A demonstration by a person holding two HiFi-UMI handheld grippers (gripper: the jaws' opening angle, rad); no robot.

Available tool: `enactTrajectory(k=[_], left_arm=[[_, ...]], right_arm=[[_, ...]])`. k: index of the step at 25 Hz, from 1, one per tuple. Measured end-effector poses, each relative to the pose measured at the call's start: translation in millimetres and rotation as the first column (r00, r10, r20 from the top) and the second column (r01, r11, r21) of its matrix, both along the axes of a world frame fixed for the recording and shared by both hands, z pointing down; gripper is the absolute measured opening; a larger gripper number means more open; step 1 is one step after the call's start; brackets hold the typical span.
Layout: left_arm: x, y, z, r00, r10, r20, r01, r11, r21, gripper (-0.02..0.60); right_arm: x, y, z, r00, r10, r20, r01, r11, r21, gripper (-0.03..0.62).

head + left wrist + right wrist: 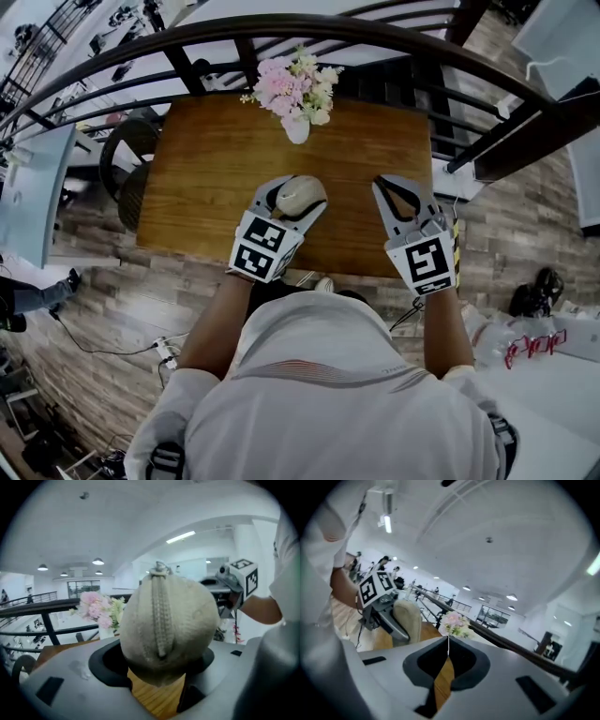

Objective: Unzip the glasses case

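Observation:
My left gripper (293,194) is shut on the beige fabric glasses case (300,195) and holds it above the front of the wooden table (216,169). In the left gripper view the case (168,625) fills the gap between the jaws. Its zipper (161,616) runs up the middle and looks closed, with the metal pull (160,567) at the top. My right gripper (389,187) hangs to the right of the case, apart from it, its jaws shut with nothing between them. The right gripper view shows its pads (440,663) pressed together, with the case (408,618) off to the left.
A white vase of pink flowers (295,92) stands at the table's far edge. A dark curved railing (309,28) runs behind the table. A dark chair (127,155) sits at the table's left side. The person's torso fills the bottom of the head view.

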State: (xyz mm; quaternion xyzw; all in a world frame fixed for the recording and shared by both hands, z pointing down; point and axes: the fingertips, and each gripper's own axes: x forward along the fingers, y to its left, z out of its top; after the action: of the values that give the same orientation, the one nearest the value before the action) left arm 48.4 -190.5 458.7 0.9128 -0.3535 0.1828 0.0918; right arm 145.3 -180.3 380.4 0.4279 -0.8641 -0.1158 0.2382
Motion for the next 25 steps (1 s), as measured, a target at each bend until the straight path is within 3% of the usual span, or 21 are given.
enactTrajectory(k=[3, 6, 8, 10, 13, 25], left_arm=[[-35.8, -12.5, -32.9, 0.976, -0.179, -0.124, 0.186, 0.981, 0.052, 0.287], [-75.9, -20.4, -58.5, 0.921, -0.332, -0.203, 0.356, 0.929, 0.097, 0.287], [-96.0, -20.8, -66.4, 0.897, -0.388, -0.211, 0.419, 0.899, 0.129, 0.287], [-108.2, -17.7, -66.7, 0.887, -0.415, -0.203, 0.447, 0.883, 0.143, 0.287], [-115.2, -13.6, -59.6, 0.879, -0.430, -0.206, 0.460, 0.880, 0.122, 0.287], [-108.0, -1.8, -53.5, 0.891, -0.399, -0.217, 0.429, 0.896, 0.113, 0.287]], right_arm=[[35.8, -10.1, 11.3, 0.975, 0.168, 0.144, -0.159, 0.985, -0.069, 0.052], [63.4, -14.5, 23.0, 0.925, 0.285, 0.252, -0.259, 0.957, -0.130, 0.052], [77.0, -15.6, 25.9, 0.895, 0.334, 0.295, -0.302, 0.942, -0.147, 0.052], [88.0, -15.1, 24.8, 0.874, 0.368, 0.318, -0.338, 0.930, -0.146, 0.051], [95.0, -15.8, 21.6, 0.858, 0.386, 0.338, -0.361, 0.923, -0.137, 0.051], [76.1, -5.9, 32.2, 0.880, 0.348, 0.322, -0.316, 0.937, -0.150, 0.051]])
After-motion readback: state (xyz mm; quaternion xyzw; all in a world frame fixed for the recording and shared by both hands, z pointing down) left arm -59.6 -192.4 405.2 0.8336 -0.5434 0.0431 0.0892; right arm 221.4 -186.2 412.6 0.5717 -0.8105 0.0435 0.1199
